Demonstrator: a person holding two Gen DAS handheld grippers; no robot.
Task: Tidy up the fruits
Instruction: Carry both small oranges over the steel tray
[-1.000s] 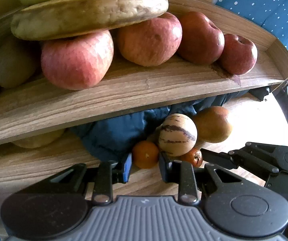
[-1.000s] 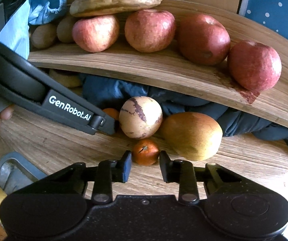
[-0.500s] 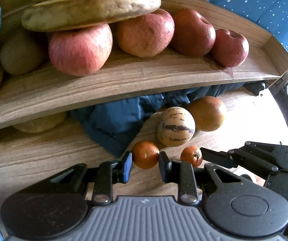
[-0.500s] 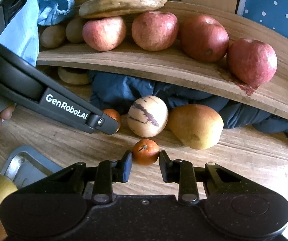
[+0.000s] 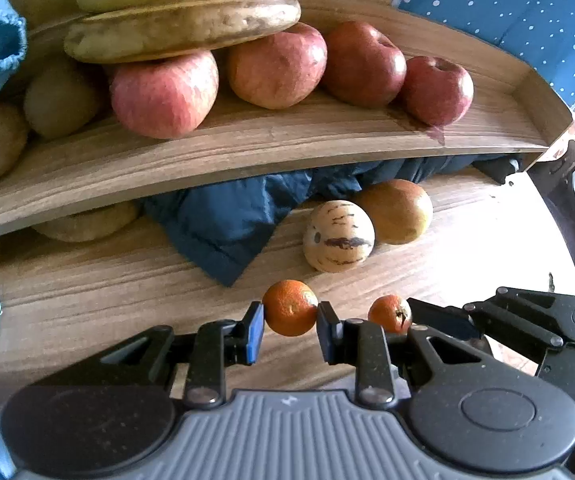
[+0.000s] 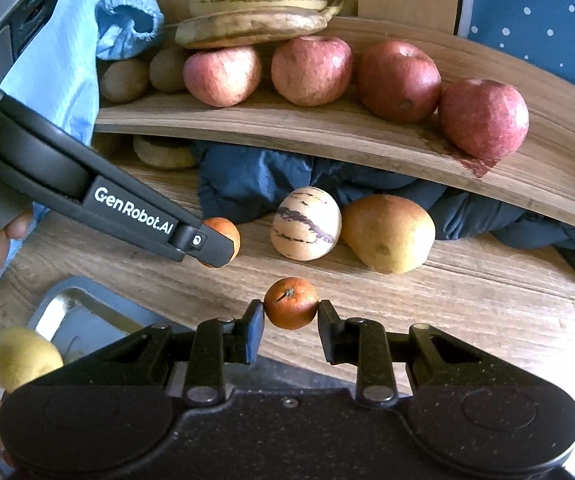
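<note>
Each claw is clamped on a small orange: the left claw (image 5: 290, 323) pinches one orange (image 5: 290, 307) between its blue pads, and the right claw (image 6: 290, 323) grips a second orange (image 6: 291, 303) just the same, stem end facing up and toward the camera. In the right wrist view both fruits appear lifted a little above the wooden tabletop (image 6: 467, 300), the left one further from the camera and to the left, though how high is hard to judge. Beyond them a striped melon (image 6: 306, 224) and a pear (image 6: 391, 232) lie touching each other against a crumpled blue cloth (image 6: 247, 184), under a curved wooden shelf (image 6: 327, 128) that carries a row of red apples (image 6: 311, 70), kiwis (image 6: 125, 80) and bananas (image 6: 255, 20). At the near left sits a metal tray (image 6: 75, 316) with a yellow fruit (image 6: 23, 356) on its edge. The step in hand looks like carrying both oranges to wherever their kind belongs, perhaps the tray. To do it well, hold the squeeze steady and modest, since the skin bruises easily and a round fruit can squirt out of flat pads. Keep the two claws apart in transit so they don't knock together, travel clear of the melon and pear, and lower each orange to rest before letting go, so it doesn't roll.
</note>
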